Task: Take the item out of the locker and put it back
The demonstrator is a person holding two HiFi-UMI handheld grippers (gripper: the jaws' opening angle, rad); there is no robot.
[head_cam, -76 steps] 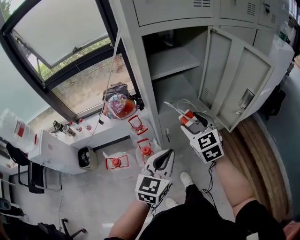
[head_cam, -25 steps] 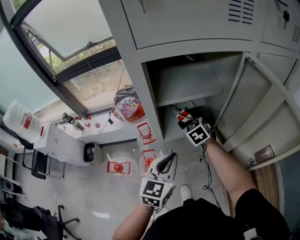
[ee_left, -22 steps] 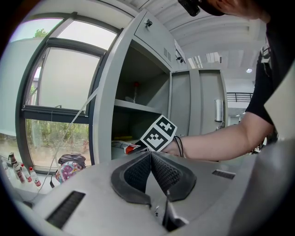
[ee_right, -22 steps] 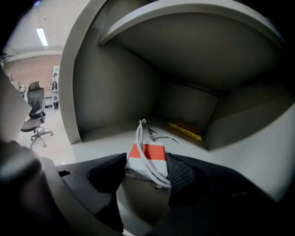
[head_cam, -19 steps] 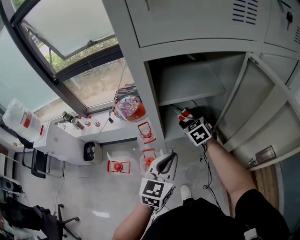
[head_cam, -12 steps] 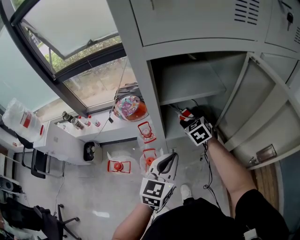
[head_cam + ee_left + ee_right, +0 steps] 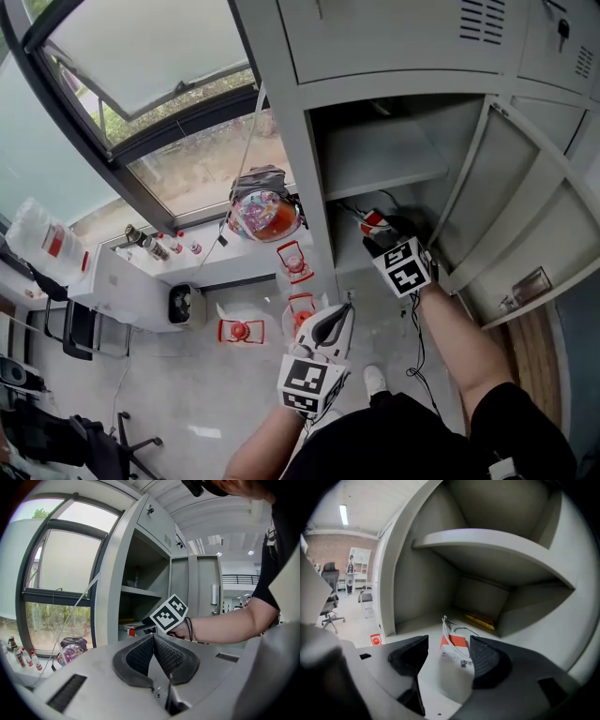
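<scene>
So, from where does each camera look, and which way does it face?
Head view: on the person's head, facing steeply down at the open locker; left tool, right tool, forearms show.
Left gripper view: on the left tool, facing the locker; its shut jaws and the right forearm show.
Right gripper view: on the right tool, facing into the locker; open jaws, white-and-orange item between.
All three share the locker.

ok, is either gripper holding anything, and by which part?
Nothing looks gripped. Right gripper stands open around the white-and-orange box, with a gap on one side. Left gripper is shut and empty.
</scene>
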